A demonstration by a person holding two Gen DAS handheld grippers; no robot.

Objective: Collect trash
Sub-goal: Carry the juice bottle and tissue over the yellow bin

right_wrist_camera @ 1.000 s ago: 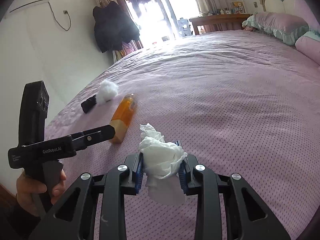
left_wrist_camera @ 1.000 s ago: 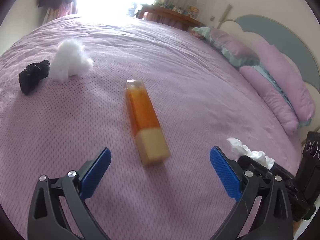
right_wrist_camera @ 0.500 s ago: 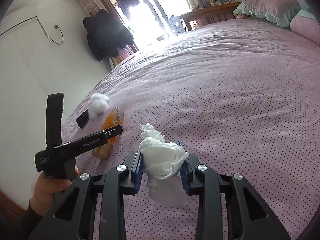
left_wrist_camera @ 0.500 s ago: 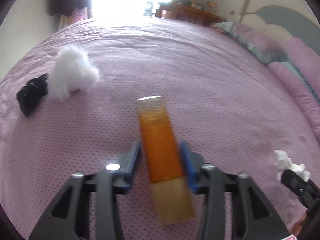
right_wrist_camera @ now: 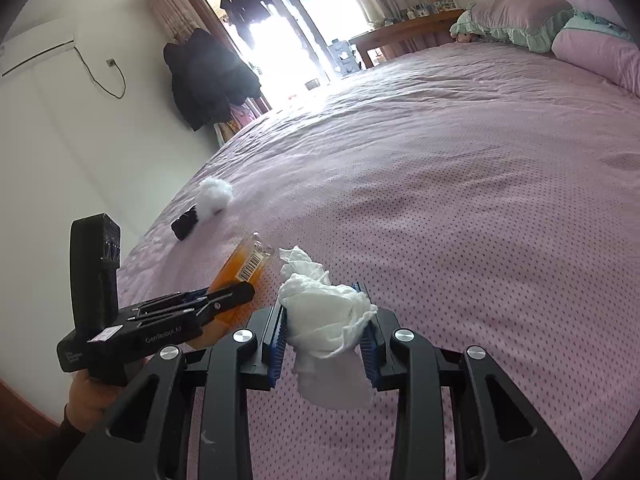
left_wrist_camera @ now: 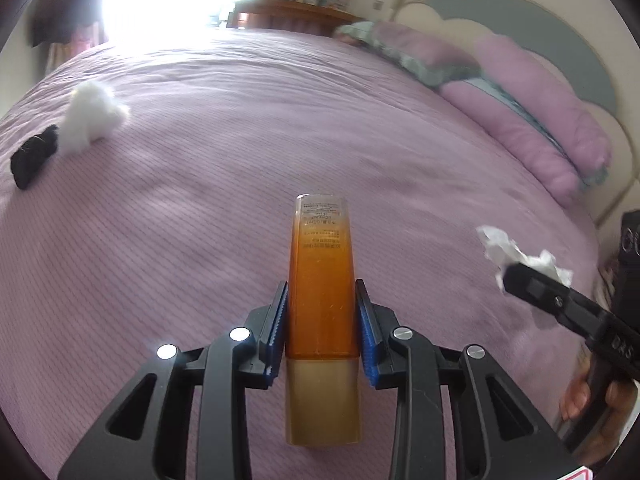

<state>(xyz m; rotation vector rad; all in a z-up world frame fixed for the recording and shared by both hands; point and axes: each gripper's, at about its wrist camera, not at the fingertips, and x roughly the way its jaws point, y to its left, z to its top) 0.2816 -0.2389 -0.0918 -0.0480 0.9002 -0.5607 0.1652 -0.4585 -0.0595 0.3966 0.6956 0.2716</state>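
Left gripper (left_wrist_camera: 322,334): jaws, just closed, clamp the orange bottle (left_wrist_camera: 322,280), cap end behind the pads. Right gripper (right_wrist_camera: 325,342): jaws narrowly apart, pinching the tissue (right_wrist_camera: 326,316).

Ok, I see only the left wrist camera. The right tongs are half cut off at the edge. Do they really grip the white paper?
Observer: Yes. In the right wrist view both blue pads of the right tongs press the crumpled white tissue, and its tail hangs below them.
Operator: Has the bottle a label on the side hidden from me?
Observer: Yes, a white barcode sticker sits near the far end of the orange plastic bottle.
Operator: And the dark blur left of the bright light?
Observer: A black coat, hanging on the wall beside the doorway.
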